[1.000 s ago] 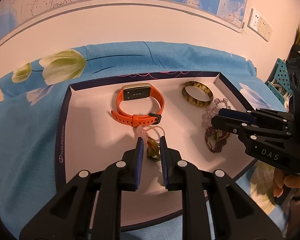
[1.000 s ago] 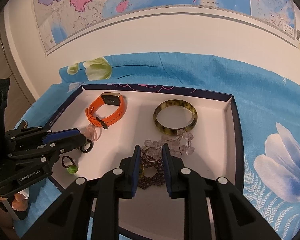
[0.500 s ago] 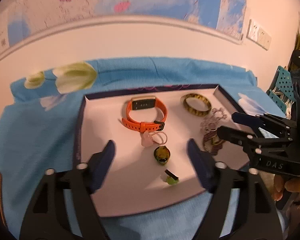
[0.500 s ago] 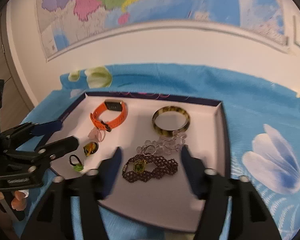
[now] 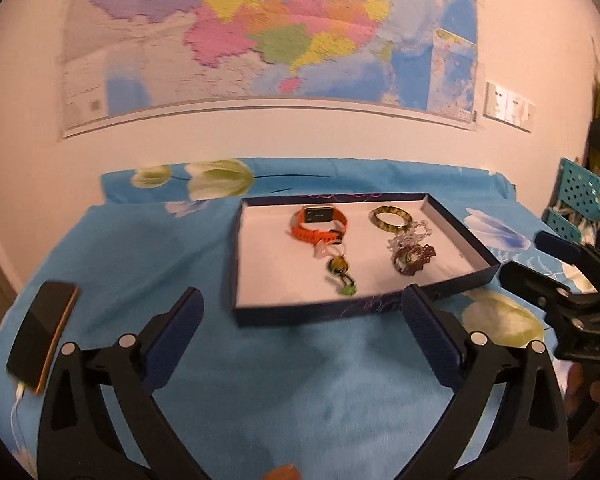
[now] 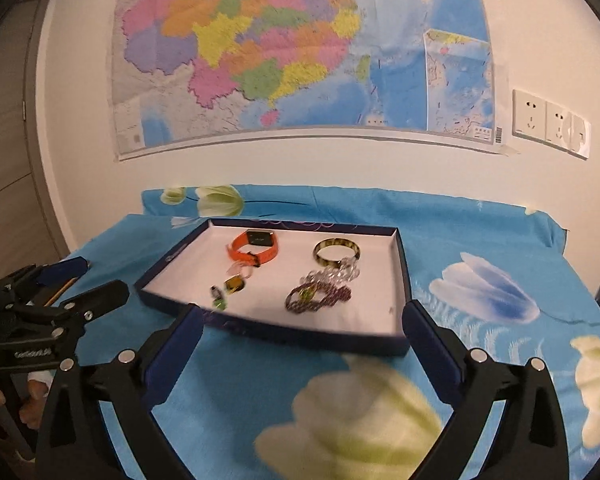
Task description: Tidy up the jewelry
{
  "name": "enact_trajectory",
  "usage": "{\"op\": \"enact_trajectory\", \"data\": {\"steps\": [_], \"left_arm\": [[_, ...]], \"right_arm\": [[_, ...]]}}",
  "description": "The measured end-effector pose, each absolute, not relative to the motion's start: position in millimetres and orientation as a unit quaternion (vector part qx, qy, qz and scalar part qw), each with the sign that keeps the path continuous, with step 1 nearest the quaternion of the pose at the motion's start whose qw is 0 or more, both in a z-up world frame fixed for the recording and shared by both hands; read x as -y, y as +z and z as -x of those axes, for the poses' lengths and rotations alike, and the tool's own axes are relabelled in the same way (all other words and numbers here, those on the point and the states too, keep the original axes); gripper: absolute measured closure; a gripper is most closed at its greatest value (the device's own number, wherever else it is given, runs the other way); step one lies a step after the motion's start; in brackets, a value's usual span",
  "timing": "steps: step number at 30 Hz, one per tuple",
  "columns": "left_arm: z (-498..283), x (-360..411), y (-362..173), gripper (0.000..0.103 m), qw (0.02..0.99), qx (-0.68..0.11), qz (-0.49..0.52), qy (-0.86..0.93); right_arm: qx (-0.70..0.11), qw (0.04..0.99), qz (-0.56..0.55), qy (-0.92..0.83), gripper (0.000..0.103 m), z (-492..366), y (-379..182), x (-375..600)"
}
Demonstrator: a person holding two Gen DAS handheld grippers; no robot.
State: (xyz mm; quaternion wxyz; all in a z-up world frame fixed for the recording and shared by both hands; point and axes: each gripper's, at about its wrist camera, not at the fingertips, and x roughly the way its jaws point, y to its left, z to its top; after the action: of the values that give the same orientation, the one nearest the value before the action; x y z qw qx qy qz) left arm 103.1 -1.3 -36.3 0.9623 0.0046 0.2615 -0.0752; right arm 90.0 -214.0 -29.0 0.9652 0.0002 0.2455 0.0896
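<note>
**Jewelry lying in an open tray, both grippers spread wide and holding nothing**

Blue cloth point(image 5: 284, 376) printed with pale flowers is covering the work surface, and a large coloured map point(image 6: 300, 52) is hanging on the wall behind it. A shallow dark-blue tray point(image 5: 320, 314) with a white floor is sitting on the cloth, and all the jewelry is lying inside it.

Toward the tray's far side, an orange watch point(image 5: 318, 226) is resting beside a mottled green-brown bangle point(image 5: 392, 218). A clear bead bracelet point(image 5: 414, 238) is lying just in front of the bangle, touching a dark purple beaded bracelet point(image 5: 414, 258). Near the middle, a small pink piece point(image 6: 240, 270) is sitting right by the watch strap, with a green-yellow pendant point(image 5: 338, 267) in front of it and a small green ring point(image 5: 348, 289) nearest the front wall.

The left gripper point(image 5: 300, 328) is hovering over the cloth in front of the tray, its blue-padded jaws spread wide with nothing between them. The right gripper point(image 6: 300, 344) is doing the same at the tray's front edge, jaws wide apart and empty. A dark phone point(image 5: 42, 340) is lying on the cloth at the far left, well apart from the tray. White wall sockets point(image 6: 550, 122) are showing right of the map.
</note>
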Motion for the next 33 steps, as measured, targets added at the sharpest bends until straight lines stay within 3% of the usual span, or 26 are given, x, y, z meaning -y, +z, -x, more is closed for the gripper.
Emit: {"op": "enact_trajectory", "data": {"steps": [12,33], "left_arm": [[-45.9,-1.1,-26.3,0.005,0.974,-0.222,-0.014,-0.051],[-20.7,-2.5,-20.2,0.005,0.978,-0.205,-0.016,-0.041]], "right_arm": [[-0.237,0.967,0.001,0.093,0.007,-36.0,-31.9,198.7],[-0.219,0.972,-0.004,0.084,0.007,-10.5,-29.0,196.5]]}}
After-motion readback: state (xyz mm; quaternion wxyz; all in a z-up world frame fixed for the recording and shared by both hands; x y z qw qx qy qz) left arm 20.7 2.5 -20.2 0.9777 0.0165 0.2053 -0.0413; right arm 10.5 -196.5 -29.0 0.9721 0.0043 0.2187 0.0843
